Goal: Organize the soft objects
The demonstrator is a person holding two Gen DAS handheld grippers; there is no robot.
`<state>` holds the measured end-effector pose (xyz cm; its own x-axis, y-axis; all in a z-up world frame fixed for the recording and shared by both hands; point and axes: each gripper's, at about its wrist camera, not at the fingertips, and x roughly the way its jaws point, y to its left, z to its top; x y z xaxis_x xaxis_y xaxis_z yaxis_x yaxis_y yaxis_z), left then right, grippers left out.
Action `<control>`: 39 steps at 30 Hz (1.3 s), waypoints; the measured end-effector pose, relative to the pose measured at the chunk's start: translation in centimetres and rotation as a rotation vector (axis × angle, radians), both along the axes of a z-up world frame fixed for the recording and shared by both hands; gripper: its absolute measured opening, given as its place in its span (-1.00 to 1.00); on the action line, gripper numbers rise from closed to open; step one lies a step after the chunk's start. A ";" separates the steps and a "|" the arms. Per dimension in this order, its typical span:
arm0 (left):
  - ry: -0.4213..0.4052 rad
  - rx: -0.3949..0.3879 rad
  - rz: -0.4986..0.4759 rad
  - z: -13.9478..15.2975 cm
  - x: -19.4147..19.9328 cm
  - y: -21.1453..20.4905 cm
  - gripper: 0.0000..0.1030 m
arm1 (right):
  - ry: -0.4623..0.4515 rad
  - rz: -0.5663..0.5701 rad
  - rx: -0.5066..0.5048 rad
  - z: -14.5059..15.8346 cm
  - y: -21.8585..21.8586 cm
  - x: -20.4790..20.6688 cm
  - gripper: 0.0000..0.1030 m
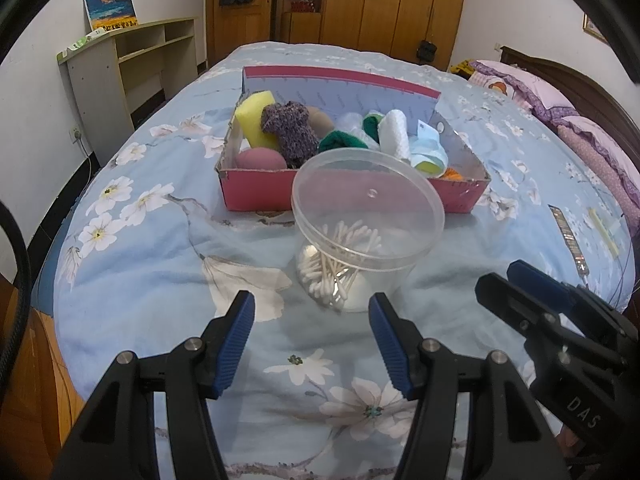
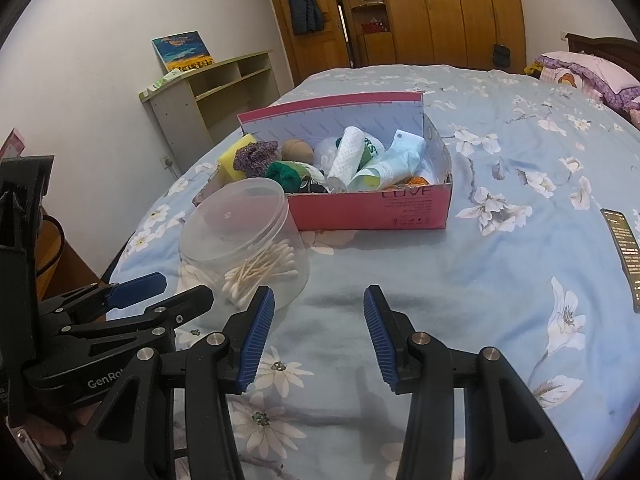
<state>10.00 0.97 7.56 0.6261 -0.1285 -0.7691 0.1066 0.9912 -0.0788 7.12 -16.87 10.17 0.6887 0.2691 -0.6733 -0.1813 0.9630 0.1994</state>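
Observation:
A pink cardboard box [image 1: 256,190] [image 2: 372,208] sits mid-bed, filled with soft things: a yellow sponge [image 1: 252,118], a purple knitted piece [image 1: 290,128] [image 2: 254,156], green fabric [image 1: 340,142], white rolled cloths [image 1: 396,132] [image 2: 348,156] and a pink ball [image 1: 260,159]. In front of it stands a clear plastic tub of cotton swabs [image 1: 348,248] [image 2: 256,252], lid on. My left gripper [image 1: 312,320] hovers open just before the tub, nothing between its fingers. My right gripper [image 2: 319,312] is open over bare quilt, right of the tub.
The blue floral quilt [image 1: 140,272] [image 2: 480,280] covers the bed. A phone [image 2: 624,252] lies at the right. Pink pillows [image 1: 580,120] are at the headboard, a shelf unit [image 1: 132,60] by the wall, wardrobes [image 1: 380,0] beyond.

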 end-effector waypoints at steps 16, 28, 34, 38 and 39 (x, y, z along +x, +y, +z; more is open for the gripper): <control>0.016 0.006 0.002 -0.4 0.0 -0.1 0.21 | 0.010 0.000 0.006 -0.4 0.2 0.0 -0.07; 0.026 0.009 0.002 -0.4 0.0 -0.2 0.21 | 0.013 -0.003 0.009 -0.4 0.1 -0.1 -0.07; 0.033 0.015 0.005 -0.7 0.1 -0.3 0.21 | 0.021 -0.002 0.015 -0.4 0.0 -0.1 -0.07; 0.035 0.016 0.004 -0.7 0.1 -0.4 0.21 | 0.021 -0.003 0.015 -0.4 0.0 0.0 -0.07; 0.035 0.016 0.005 -0.7 0.1 -0.4 0.21 | 0.020 -0.002 0.014 -0.4 0.0 0.0 -0.07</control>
